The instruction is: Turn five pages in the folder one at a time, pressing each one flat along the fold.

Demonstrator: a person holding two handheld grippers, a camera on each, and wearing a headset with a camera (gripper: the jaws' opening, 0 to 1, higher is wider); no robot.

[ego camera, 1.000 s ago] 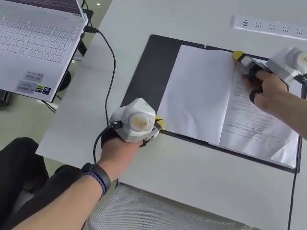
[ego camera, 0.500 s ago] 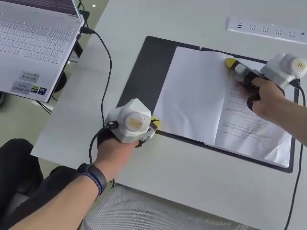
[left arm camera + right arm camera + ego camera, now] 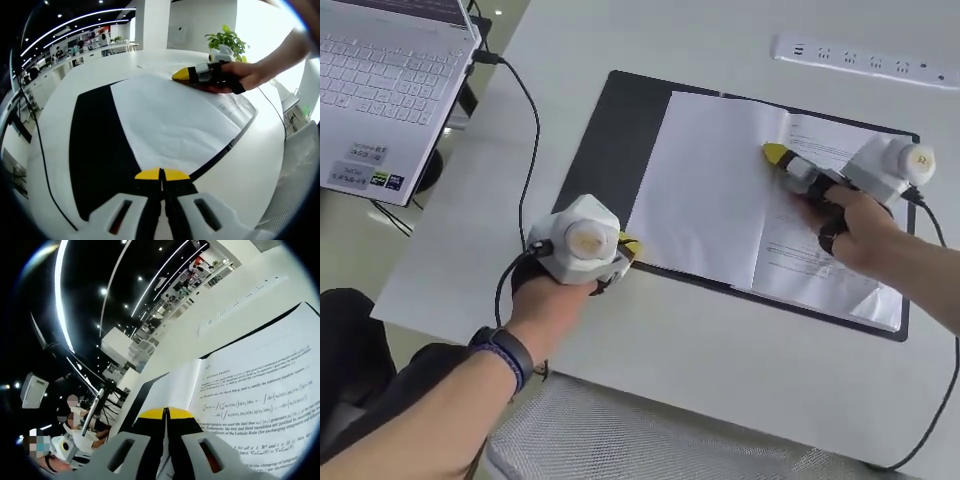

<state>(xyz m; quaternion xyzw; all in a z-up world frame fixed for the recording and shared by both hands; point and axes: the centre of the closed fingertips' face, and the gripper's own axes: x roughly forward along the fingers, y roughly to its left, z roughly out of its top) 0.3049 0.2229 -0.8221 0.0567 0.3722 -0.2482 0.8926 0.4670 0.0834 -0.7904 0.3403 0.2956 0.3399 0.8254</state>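
Clenched empty, the right tool is pressing the fold of the open black folder on the white tabletop. The left tool, likewise clenched, is resting at its near edge. Sliding evenly along the crease should flatten the blank white page.

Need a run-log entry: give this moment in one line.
left gripper shut, at folder edge | right gripper shut, tip on fold | left page flat

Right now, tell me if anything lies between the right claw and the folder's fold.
Nothing visible does. The right claw, shut, already lies over the open pages with its tips at the fold.
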